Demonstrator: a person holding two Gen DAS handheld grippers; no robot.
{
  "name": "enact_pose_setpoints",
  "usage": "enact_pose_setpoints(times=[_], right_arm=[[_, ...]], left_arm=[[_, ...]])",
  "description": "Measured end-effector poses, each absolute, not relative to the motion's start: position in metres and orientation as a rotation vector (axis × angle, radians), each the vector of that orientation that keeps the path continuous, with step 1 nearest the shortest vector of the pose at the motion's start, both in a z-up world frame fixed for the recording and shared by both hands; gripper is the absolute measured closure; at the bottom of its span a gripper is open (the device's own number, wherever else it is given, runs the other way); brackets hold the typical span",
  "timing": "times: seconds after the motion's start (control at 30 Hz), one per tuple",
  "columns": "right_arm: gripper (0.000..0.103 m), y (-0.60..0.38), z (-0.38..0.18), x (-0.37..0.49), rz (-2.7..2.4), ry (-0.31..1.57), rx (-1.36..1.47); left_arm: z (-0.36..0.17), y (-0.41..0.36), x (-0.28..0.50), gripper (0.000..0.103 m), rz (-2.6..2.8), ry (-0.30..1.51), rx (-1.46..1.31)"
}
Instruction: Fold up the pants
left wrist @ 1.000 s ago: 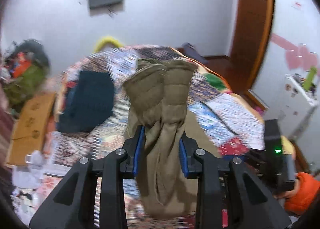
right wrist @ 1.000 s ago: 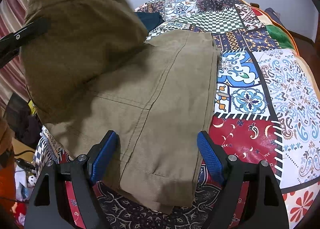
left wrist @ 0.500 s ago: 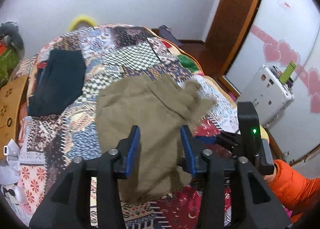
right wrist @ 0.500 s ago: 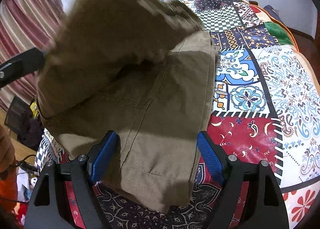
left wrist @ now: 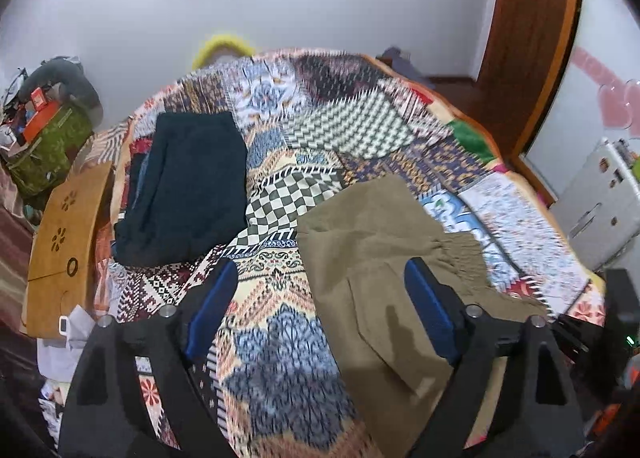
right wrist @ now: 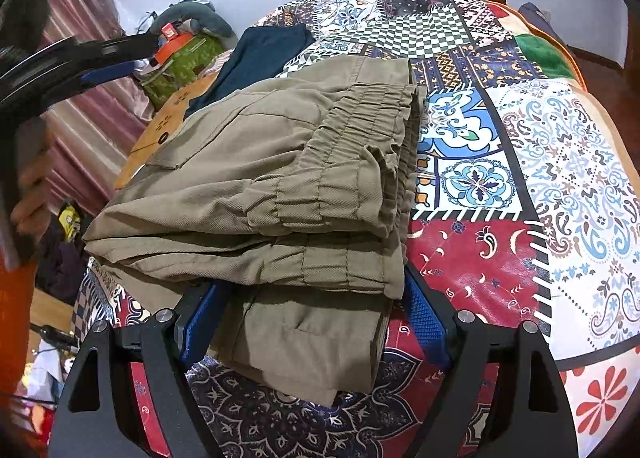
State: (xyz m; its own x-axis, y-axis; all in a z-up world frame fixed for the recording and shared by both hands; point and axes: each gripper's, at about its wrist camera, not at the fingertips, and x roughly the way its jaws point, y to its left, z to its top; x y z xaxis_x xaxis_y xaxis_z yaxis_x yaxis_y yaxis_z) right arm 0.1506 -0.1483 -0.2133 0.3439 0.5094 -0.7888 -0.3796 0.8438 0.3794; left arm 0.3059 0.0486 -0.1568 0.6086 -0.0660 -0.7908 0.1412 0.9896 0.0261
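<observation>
The khaki pants (right wrist: 288, 177) lie folded in a stack on the patchwork bedspread (right wrist: 560, 161), elastic cuffs and waistband on top at the right side. In the left wrist view the pants (left wrist: 384, 258) lie at the right. My left gripper (left wrist: 320, 310) is open and empty, above the bedspread at the pants' left edge. It also shows at the far left of the right wrist view (right wrist: 100, 65), raised. My right gripper (right wrist: 312, 322) is open, its jaws wide at the stack's near edge, holding nothing.
A folded dark navy garment (left wrist: 184, 185) lies on the bed's far left. A wooden lap table (left wrist: 64, 254) and a green bag (left wrist: 48, 149) stand left of the bed. A white cabinet (left wrist: 604, 197) stands at the right. A door (left wrist: 528, 37) is behind.
My left gripper let go of the pants' half, which dropped over onto the lower half, and opened wide. It swung left and up. My right gripper stayed open in place.
</observation>
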Motion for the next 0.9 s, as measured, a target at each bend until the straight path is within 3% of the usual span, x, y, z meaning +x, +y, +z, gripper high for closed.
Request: enact_pose_setpoints(times=[0.37,0.47,0.9], right_arm=[[0.022,-0.153,-0.215,0.16,0.568,1.08,0.13],[0.022,-0.159,-0.215,0.162,0.553,1.081,0.133],[0.022,-0.19,-0.203,0.158,0.461,1.058,0.09]], left_arm=[[-0.251,0.015,0.385,0.013,-0.111,1.181,0.251],[-0.275,0.012,0.387,0.002,-0.101,1.204,0.315],[-0.267,0.058,0.338,0.0,-0.119,1.202,0.219]])
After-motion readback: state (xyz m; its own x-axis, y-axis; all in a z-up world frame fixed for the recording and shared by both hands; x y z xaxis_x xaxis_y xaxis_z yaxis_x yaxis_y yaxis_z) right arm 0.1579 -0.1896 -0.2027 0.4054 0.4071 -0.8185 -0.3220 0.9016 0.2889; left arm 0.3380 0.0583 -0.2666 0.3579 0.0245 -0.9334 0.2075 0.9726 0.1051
